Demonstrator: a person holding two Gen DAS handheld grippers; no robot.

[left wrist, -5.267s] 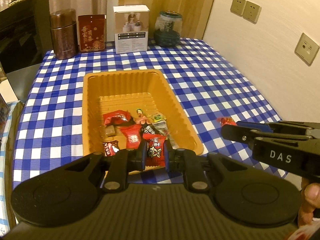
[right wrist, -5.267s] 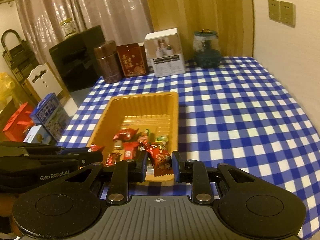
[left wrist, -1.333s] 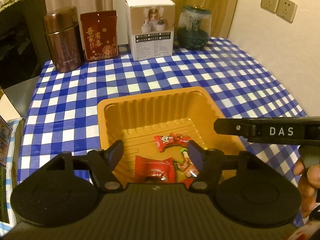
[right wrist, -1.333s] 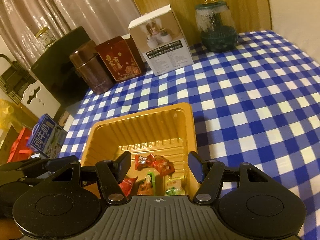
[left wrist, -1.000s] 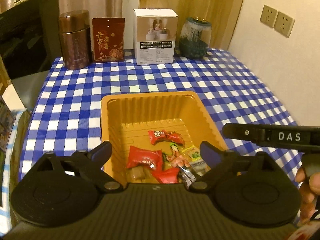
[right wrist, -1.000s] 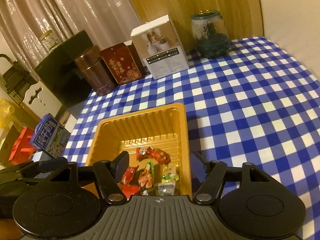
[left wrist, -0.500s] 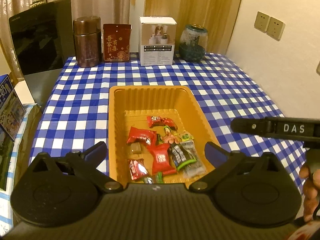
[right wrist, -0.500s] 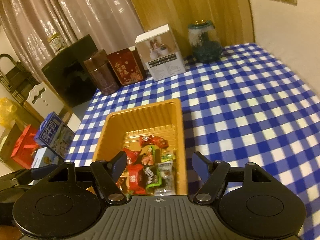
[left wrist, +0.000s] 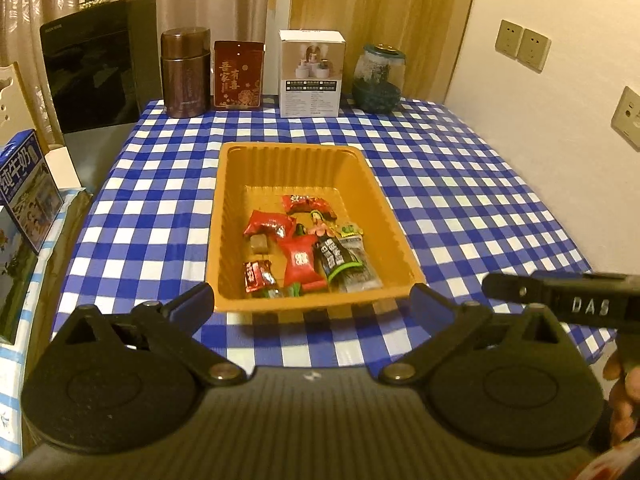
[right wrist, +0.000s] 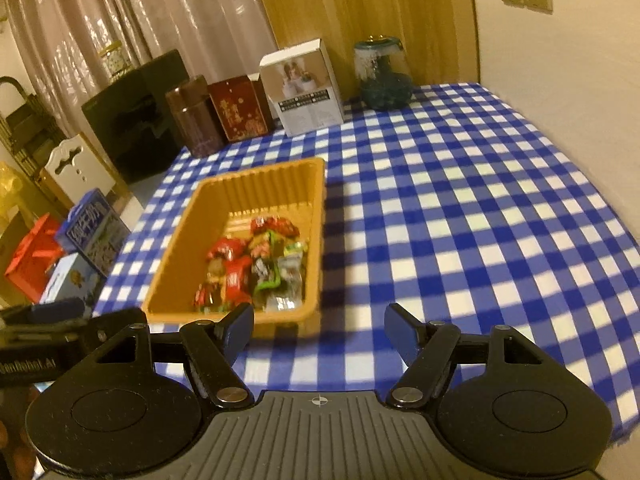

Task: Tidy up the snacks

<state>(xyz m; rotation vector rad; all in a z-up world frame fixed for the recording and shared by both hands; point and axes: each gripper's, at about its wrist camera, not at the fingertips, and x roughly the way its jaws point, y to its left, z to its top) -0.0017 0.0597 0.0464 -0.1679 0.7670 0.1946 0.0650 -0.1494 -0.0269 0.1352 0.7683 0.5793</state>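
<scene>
A blue-checked worktop point(left wrist: 460, 184) carries an orange tray point(left wrist: 394, 224) holding the wrapped snacks point(left wrist: 300, 260) at its near end. Both grippers, left gripper point(left wrist: 310, 304) and right gripper point(right wrist: 318, 330), hover with jaws spread, empty. The snacks look light, crinkly and slippery; best pinched by their twisted wrapper ends.

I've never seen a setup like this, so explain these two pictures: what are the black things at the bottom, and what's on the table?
A person holds a handheld claw in each hand; each carries a camera looking forward along its fingers. One picture comes from the left claw, the other from the right claw. Both are open and hold nothing. On the checkered tablecloth sits an orange tray holding wrapped snacks. At the back stand a brown canister, a red tin, a white box and a glass jar.
</scene>
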